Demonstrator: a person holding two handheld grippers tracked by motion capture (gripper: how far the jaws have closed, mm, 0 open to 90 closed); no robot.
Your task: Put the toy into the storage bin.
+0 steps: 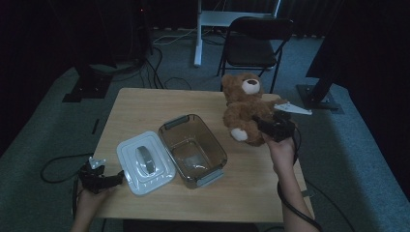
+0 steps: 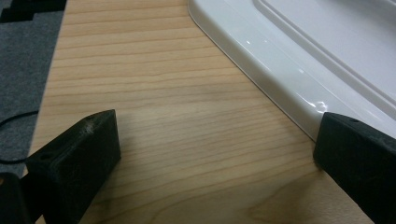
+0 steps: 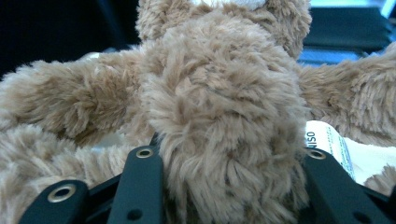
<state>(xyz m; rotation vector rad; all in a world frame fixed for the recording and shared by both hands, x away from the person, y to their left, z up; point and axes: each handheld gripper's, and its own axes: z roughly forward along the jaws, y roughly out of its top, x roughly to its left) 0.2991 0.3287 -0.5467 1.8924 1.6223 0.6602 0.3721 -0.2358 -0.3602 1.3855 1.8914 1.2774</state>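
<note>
A brown teddy bear [image 1: 243,104] sits upright near the table's far right edge, facing the camera. My right gripper [image 1: 271,126] comes at it from the front right, and its jaws press into the bear's furry torso [image 3: 224,107] from both sides. A white tag [image 3: 327,140] shows beside the bear. An open, smoky-clear container [image 1: 193,149] stands mid-table, nothing visible inside. Its white lid [image 1: 145,163] lies flat beside it on the left. My left gripper [image 1: 109,179] rests low at the lid's near-left corner, open, with bare wood between the jaws [image 2: 217,123] and the lid's rim [image 2: 261,60] by the right jaw.
The wooden table [image 1: 145,104] ends close behind the bear and just left of my left gripper. Beyond it stand a black folding chair [image 1: 254,41] and a white desk leg [image 1: 198,34]. Cables run over the grey carpet [image 1: 58,159].
</note>
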